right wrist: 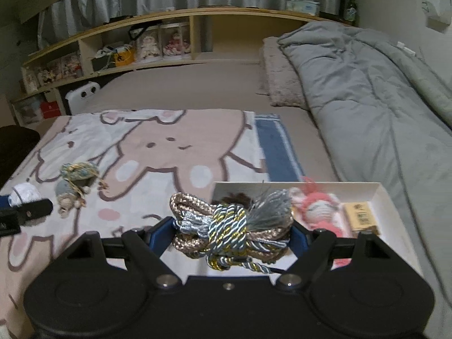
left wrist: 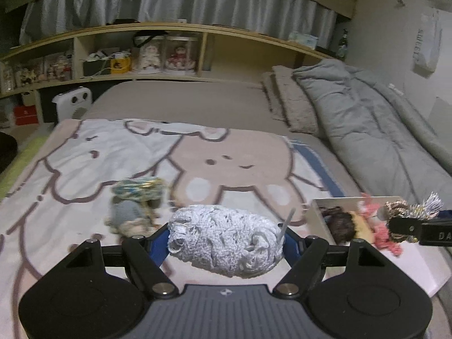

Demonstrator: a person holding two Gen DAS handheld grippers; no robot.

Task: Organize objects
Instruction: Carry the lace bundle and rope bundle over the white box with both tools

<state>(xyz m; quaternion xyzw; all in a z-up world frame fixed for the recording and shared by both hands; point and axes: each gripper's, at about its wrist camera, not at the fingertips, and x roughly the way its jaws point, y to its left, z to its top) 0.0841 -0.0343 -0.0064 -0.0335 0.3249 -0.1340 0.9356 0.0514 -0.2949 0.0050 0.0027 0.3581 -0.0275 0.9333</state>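
Fluffy white yarn ball (left wrist: 226,247) and knotted braided cord bundle (right wrist: 230,230) sit gripped.

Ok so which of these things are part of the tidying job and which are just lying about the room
Part of the job:
- white yarn, in the left gripper
- cord bundle, in the right gripper
- white box
- pink doll in the box
- blue doll on the blanket

Just lying about:
- duvet
- pillow
- shelf

White yarn ball (left wrist: 226,244): rough, matt knit. Cord bundle (right wrist: 231,230): glossy braided rope, metallic thread. Blanket (left wrist: 141,155): soft matt fleece. Box (right wrist: 395,206): smooth matt card. Shelf (left wrist: 197,32): bare wood.
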